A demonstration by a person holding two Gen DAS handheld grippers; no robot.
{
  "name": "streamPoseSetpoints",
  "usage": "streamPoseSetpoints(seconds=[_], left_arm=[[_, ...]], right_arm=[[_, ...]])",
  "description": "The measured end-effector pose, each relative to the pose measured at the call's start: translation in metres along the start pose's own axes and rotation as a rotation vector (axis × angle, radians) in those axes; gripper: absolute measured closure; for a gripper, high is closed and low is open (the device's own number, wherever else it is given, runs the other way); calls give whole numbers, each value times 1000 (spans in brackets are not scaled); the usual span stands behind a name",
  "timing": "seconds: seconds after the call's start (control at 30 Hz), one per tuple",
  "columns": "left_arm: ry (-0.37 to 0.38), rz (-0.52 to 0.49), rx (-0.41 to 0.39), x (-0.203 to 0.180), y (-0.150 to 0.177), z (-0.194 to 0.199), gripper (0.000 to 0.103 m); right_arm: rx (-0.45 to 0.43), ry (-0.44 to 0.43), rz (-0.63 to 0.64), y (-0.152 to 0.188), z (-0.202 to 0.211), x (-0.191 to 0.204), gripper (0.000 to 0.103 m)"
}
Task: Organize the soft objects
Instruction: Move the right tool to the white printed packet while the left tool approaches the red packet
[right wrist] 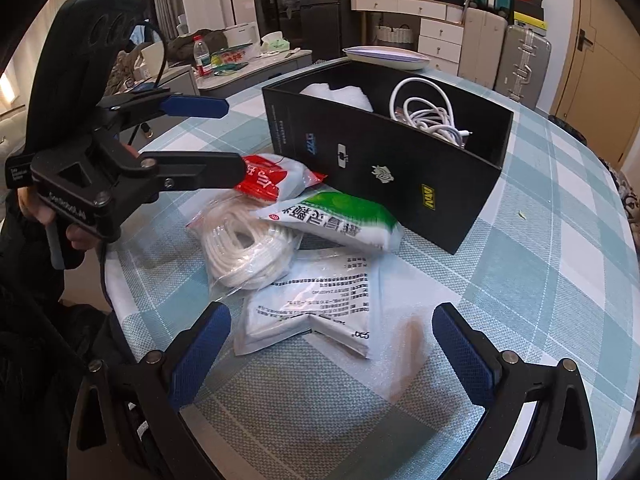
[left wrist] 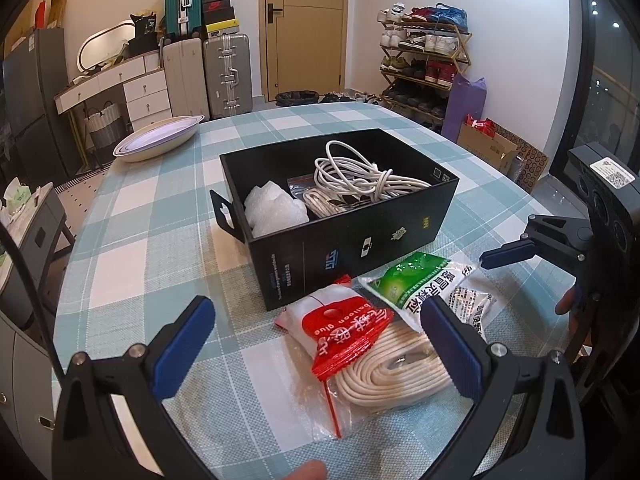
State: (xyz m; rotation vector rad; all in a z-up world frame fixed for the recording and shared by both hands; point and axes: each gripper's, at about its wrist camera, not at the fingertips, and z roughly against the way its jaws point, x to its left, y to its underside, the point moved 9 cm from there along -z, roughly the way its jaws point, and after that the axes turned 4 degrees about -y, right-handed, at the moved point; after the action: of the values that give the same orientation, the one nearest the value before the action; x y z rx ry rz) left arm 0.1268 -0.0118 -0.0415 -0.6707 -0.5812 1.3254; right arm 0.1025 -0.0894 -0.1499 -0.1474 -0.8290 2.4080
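A black box (left wrist: 360, 240) stands on the checked table (left wrist: 160, 216); it also shows in the right wrist view (right wrist: 400, 176). It holds white bubble wrap (left wrist: 276, 210), a coiled white cable (left wrist: 360, 172) and a small clear bag (left wrist: 316, 196). In front of it lie a red and white pouch (left wrist: 340, 328), a green and white packet (left wrist: 416, 284), a bagged coil of white cord (left wrist: 396, 368) and a flat white printed pack (right wrist: 320, 304). My left gripper (left wrist: 320, 344) is open, low over the pouch and cord. My right gripper (right wrist: 332, 344) is open over the flat white pack.
A stack of shallow bowls (left wrist: 160, 138) sits at the table's far left edge. Suitcases (left wrist: 224, 72), a drawer unit (left wrist: 132, 88) and a shoe rack (left wrist: 424, 52) stand against the far walls. A cardboard box (left wrist: 488, 144) is on the floor at right.
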Motion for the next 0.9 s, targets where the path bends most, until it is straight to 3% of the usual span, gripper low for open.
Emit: streamPoseSetpoints(seconds=[0.37,0.7,0.9], left_arm=[[2,5,14,0,2,-4,0],[-2,8,17,0,3,-4,0],[-2,5,19,-1,3,-2,0]], right_arm=[[23,5,43,5,-9,12,0],[54,91,-39,8,-11,-20,0],[50,88,-29,3,-14,-18,0]])
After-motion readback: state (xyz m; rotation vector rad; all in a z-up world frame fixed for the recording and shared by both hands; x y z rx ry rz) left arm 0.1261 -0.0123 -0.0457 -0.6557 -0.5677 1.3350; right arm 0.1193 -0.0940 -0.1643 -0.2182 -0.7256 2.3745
